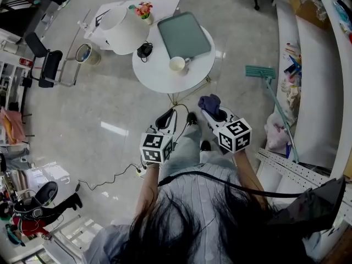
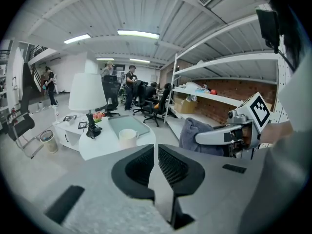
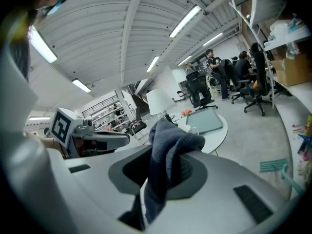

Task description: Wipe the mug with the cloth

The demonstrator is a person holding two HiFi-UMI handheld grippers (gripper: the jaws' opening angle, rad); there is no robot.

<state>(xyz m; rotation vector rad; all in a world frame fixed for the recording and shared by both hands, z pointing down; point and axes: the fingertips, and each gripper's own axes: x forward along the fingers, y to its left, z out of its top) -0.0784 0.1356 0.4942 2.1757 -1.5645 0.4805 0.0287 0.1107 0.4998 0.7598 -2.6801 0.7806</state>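
Fingers (image 3: 129, 172) of the right gripper (image 3: 163, 167) are clamped on the dark blue cloth (image 3: 168, 143), which bunches above them and hangs down between them. On the left gripper (image 2: 156, 150) the fingers (image 2: 176, 168) are pressed together with nothing between them. In the head view both grippers sit at centre frame over the floor (image 1: 110, 103), well apart from the round white counter (image 1: 159, 76) at upper middle. The white mug (image 1: 177, 64) stands upright on that counter, just beside the lower corner of the green tray (image 1: 183, 34). A white lamp (image 1: 124, 26) stands at the upper left.
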